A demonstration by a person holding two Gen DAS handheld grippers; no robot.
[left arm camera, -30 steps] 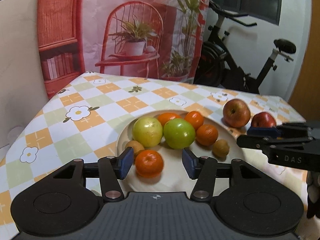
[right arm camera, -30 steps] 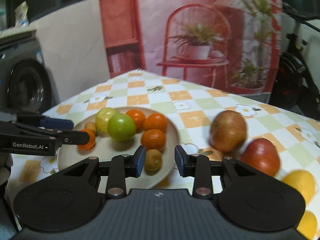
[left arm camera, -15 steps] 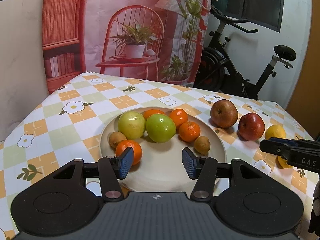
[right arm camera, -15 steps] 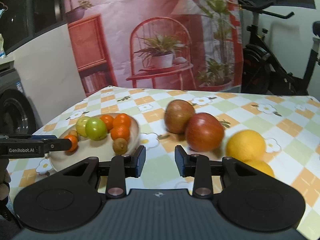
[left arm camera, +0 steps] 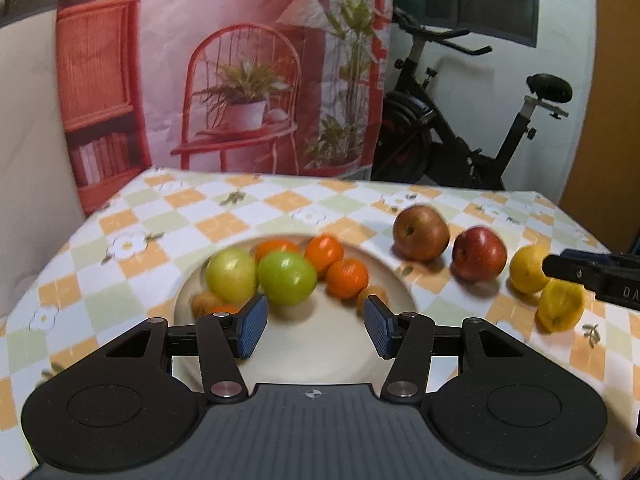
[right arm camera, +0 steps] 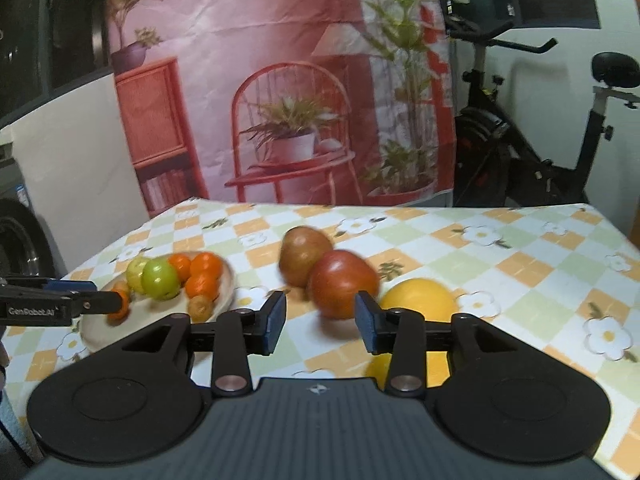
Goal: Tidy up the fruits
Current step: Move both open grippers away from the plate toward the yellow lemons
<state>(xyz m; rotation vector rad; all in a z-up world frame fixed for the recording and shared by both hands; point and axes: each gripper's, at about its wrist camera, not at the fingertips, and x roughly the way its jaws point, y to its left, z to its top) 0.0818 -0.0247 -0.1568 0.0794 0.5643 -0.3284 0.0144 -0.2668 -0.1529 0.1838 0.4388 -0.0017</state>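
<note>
Right gripper [right arm camera: 320, 322] spread, empty; red apple [right arm camera: 343, 283] on tablecloth just ahead, beside plate [right arm camera: 228, 284]. Left gripper [left arm camera: 312, 326] spread over plate. Apple likely firm, smooth, rollable: grip across widest middle.

Plate [left arm camera: 404, 300] left on table [left arm camera: 248, 216]; apples [left arm camera: 421, 233], lemons [left arm camera: 527, 269] right of it

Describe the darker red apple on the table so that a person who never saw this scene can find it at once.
Start at the round plate of green and orange fruit on the checked tablecloth. To its right, four loose fruits lie in a row on the cloth. The red apple is second in it, between a brownish apple and a yellow lemon, and it alone is deep glossy red.
</note>
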